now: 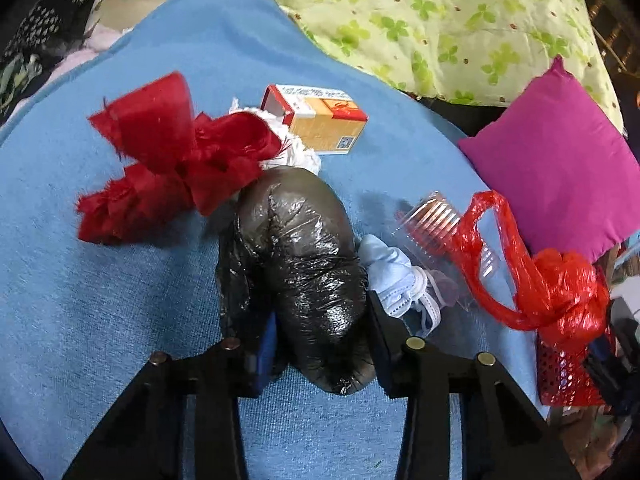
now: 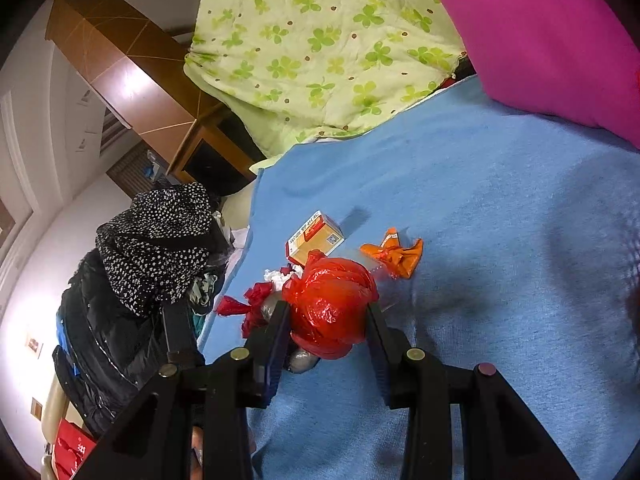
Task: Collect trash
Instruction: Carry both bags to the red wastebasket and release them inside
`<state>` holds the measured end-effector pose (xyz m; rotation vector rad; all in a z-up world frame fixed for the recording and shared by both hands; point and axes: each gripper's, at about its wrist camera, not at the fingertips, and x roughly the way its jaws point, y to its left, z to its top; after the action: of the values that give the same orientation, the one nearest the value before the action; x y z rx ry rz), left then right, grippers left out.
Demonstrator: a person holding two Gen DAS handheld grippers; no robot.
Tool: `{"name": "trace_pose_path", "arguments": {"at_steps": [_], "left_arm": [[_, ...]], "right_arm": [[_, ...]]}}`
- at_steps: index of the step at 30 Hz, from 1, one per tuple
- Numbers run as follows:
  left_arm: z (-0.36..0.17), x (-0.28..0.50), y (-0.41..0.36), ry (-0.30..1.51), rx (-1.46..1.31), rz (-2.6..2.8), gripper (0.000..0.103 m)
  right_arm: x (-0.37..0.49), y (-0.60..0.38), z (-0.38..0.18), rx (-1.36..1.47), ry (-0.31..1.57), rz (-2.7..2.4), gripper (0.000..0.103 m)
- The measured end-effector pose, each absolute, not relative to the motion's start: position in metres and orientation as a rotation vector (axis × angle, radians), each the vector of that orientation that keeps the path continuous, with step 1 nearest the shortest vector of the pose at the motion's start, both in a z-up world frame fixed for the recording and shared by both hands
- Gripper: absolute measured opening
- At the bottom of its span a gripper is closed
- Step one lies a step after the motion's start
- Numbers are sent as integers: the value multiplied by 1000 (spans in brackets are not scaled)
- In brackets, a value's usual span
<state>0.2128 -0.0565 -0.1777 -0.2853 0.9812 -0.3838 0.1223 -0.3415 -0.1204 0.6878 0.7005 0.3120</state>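
Note:
Trash lies on a blue blanket (image 1: 120, 320). My left gripper (image 1: 320, 340) is shut on a crumpled black plastic bag (image 1: 304, 264). Around it lie a red cloth scrap (image 1: 168, 156), white tissue (image 1: 296, 148), a red and gold carton (image 1: 320, 120), a pale blue face mask (image 1: 392, 276) and a clear plastic cup (image 1: 432, 224). My right gripper (image 2: 328, 328) is shut on a balled red plastic bag (image 2: 332, 304); that bag also shows in the left wrist view (image 1: 560, 296). An orange wrapper (image 2: 394, 254) and the carton (image 2: 316, 238) lie beyond it.
A magenta pillow (image 1: 560, 168) sits at the right, a green clover quilt (image 1: 440, 20) at the back. A red mesh basket (image 1: 568, 376) stands at the blanket's right edge. Dark clothes (image 2: 132, 280) pile at the left, with a wooden cabinet (image 2: 132, 68) behind.

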Motion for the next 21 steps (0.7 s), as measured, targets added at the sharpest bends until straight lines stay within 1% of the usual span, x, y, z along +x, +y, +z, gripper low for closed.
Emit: {"name": "trace_pose_path", "arguments": {"at_steps": [5,12,16,21], "left_arm": [[-169,196,-53,953,-240,-412,40],[-139,149,-57,807,-67,-424,40],[-122,122,-66,754,-24,-454,40],[-111,104,-88,759,-2,-501,40]], "right_arm": [[119,-344,-114,691,676,322,40],[103,-344,-98,665,618,318,40],[83,-348,-81,631,546,300,40],[49,-361,-61,605,444,248,40]]}}
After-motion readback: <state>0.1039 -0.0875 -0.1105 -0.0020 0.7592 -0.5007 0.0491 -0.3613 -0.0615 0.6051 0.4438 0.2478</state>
